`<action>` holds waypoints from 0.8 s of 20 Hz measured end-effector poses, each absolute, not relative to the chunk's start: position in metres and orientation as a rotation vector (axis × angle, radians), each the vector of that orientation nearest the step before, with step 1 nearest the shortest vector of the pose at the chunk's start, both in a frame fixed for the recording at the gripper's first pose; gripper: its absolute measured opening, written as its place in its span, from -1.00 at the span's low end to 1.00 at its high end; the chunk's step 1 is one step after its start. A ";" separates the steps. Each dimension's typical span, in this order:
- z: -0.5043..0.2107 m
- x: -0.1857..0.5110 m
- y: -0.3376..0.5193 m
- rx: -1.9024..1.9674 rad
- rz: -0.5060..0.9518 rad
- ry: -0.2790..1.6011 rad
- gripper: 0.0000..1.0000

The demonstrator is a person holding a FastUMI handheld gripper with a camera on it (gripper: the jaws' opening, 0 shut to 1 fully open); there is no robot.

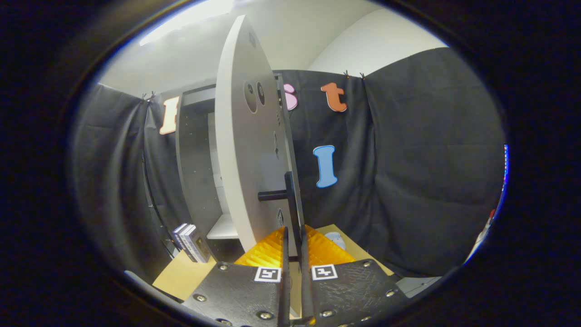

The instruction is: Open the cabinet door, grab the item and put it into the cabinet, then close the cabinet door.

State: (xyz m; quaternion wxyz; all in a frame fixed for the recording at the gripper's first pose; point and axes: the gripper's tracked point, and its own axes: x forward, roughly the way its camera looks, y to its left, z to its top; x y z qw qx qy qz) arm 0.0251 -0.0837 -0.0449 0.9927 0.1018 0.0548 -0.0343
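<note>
Gripper view showed us the tongs (294,236) clenched on the dark bar handle (290,200) of the cabinet door (245,150), with the two fingers drawn close together and the bar's lower end pinched between their tips. We saw the handle standing upright, carried off the door's face by a short dark post on its left. The door itself rose just beyond the fingers, pale and seen nearly edge-on, swung well open from the cabinet (195,159). Two round recesses sat high on its inner face.

To the left of the door, farther off, we looked into the cabinet's dark interior, with a light shelf (223,229) low inside it. On the bench (181,274), near the cabinet's left foot, we noted the item, a small stack of books (189,241) leaning upright with their spines towards us, well apart from the tongs and outside the cabinet. A small pale round object (336,238) lay on the bench to the right of the fingers, just past them; we could not tell what it was. Black cloth hung behind and to both sides, with a white wall above it.
</note>
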 end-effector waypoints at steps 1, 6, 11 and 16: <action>-0.044 0.027 -0.087 0.208 -0.060 0.109 -0.79; -0.039 0.030 -0.104 0.207 -0.040 0.083 -0.79; -0.040 0.034 -0.126 0.226 -0.015 0.073 -0.79; -0.041 0.031 -0.153 0.219 -0.033 0.082 -0.80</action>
